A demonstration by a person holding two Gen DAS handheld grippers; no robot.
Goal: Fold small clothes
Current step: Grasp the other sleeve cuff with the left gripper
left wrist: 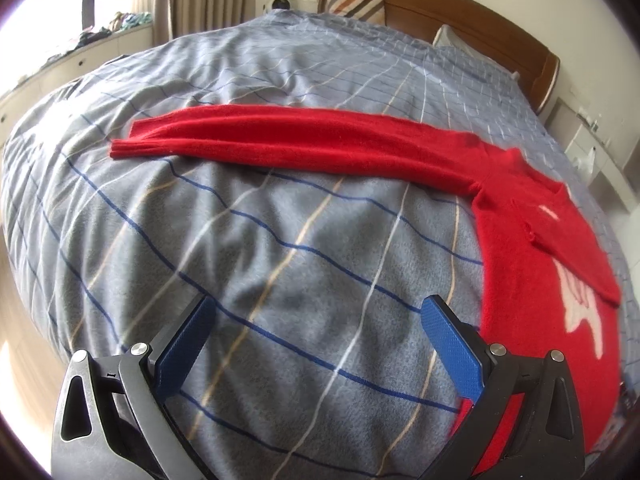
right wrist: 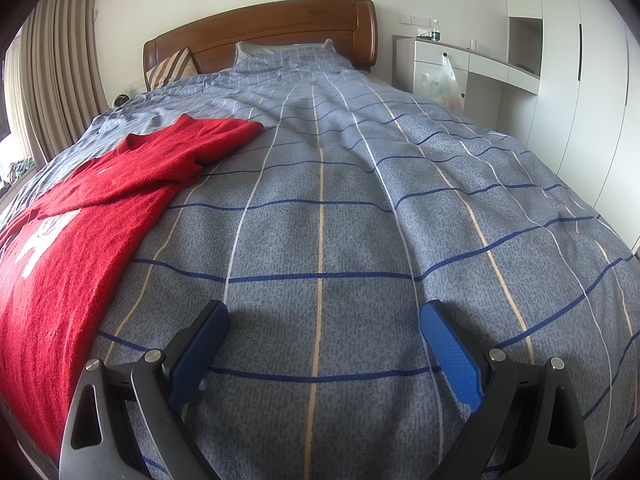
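Note:
A red knit sweater [left wrist: 532, 264] with white lettering lies flat on the checked grey-blue bed cover [left wrist: 280, 240]. One long sleeve [left wrist: 280, 140] stretches out to the left across the bed in the left wrist view. My left gripper [left wrist: 320, 308] hovers open over bare cover, its right finger beside the sweater's body. In the right wrist view the sweater [right wrist: 72, 248] fills the left side, its other sleeve [right wrist: 192, 148] folded in over the chest. My right gripper [right wrist: 324, 312] is open above bare cover to the sweater's right, holding nothing.
A wooden headboard [right wrist: 260, 24] and pillows [right wrist: 280, 54] stand at the far end. White drawers and a desk [right wrist: 460, 68] with a hanging plastic bag line the right wall. Curtains [right wrist: 52, 72] and a window ledge with clutter [left wrist: 100, 32] are on the left.

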